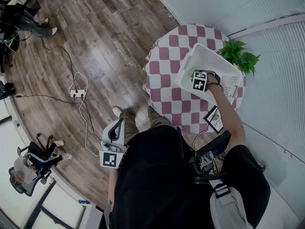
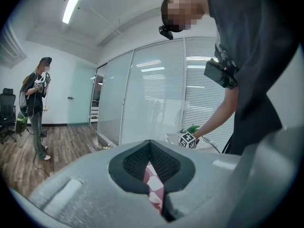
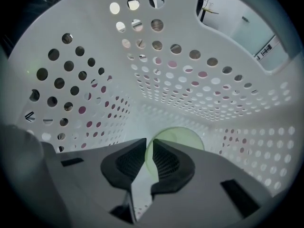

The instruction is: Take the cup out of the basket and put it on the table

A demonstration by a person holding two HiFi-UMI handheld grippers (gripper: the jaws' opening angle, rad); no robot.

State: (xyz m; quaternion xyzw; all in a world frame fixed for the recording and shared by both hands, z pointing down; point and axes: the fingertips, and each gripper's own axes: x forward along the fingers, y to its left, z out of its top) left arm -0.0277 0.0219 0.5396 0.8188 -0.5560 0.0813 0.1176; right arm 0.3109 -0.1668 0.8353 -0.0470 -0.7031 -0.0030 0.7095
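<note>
Little room inside basket (image 3: 199,89), walls close round right gripper (image 3: 149,148), fingers (image 3: 167,161) clenched on cup (image 3: 183,137) rim; left gripper (image 2: 150,151) clenched empty, off desk (image 1: 164,73) edge.

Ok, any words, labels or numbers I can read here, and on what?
None reads clearly.
Card on the table: print too small.
Barcode-like label seen through the basket's handle opening: too blurred.
Cup: no print visible.
</note>
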